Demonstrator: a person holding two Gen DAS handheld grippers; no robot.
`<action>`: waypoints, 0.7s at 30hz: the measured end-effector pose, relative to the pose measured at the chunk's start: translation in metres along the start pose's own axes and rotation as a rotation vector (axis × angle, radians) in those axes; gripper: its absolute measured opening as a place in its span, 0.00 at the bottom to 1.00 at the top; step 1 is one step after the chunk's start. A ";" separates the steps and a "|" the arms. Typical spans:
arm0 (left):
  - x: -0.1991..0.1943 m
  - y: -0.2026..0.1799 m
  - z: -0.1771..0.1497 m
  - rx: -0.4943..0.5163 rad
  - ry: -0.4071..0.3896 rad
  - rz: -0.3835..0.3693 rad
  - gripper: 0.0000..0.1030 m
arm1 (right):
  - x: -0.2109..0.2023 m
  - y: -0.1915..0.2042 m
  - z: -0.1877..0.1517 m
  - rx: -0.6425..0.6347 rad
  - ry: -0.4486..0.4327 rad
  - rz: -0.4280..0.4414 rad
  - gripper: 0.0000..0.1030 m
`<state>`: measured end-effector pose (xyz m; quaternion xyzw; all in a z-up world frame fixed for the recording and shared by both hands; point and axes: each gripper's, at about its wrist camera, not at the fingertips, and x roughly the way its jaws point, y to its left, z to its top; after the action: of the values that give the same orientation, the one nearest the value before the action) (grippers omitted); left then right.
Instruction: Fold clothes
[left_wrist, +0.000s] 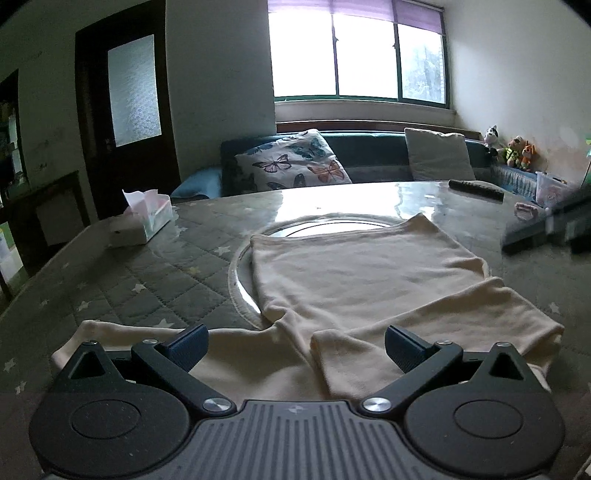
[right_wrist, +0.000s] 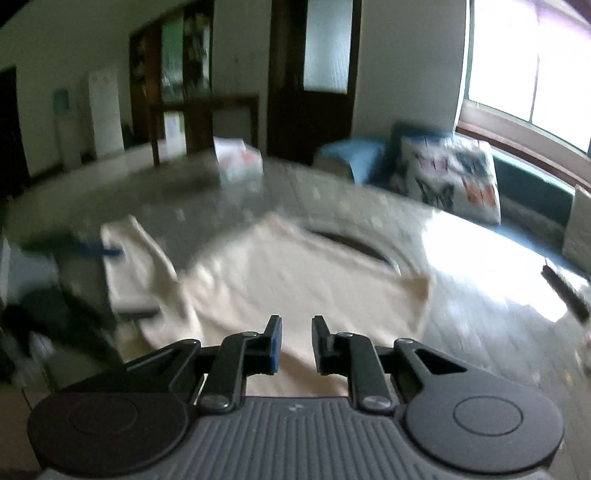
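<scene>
Lying spread on the worktop (left_wrist: 166, 266), the cream shirt (left_wrist: 362, 269) has its body flat across the glass turntable (left_wrist: 242, 291), a position that suits folding, with one sleeve out to each side. The left hand-held gripper (left_wrist: 295, 343) hangs over the near edge with its jaws wide and nothing between them, placed as if to take that edge. The right hand-held gripper (right_wrist: 296, 343) hovers over the shirt's far side, jaws narrow but parted and empty; its view is blurred. A tissue box (left_wrist: 142, 223) sits well apart.
</scene>
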<state>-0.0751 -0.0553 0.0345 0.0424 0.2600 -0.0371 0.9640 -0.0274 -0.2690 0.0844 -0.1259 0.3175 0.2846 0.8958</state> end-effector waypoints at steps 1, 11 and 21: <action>0.000 -0.001 0.001 0.002 -0.002 -0.006 0.99 | 0.005 -0.002 -0.008 -0.001 0.027 -0.004 0.16; 0.009 -0.011 0.000 0.026 0.037 -0.038 0.56 | 0.031 -0.021 -0.048 0.059 0.106 0.000 0.16; 0.015 -0.007 -0.008 0.050 0.069 -0.043 0.23 | 0.056 -0.032 -0.033 0.105 0.083 -0.023 0.14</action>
<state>-0.0665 -0.0623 0.0199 0.0621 0.2931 -0.0628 0.9520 0.0110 -0.2845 0.0241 -0.0943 0.3673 0.2516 0.8904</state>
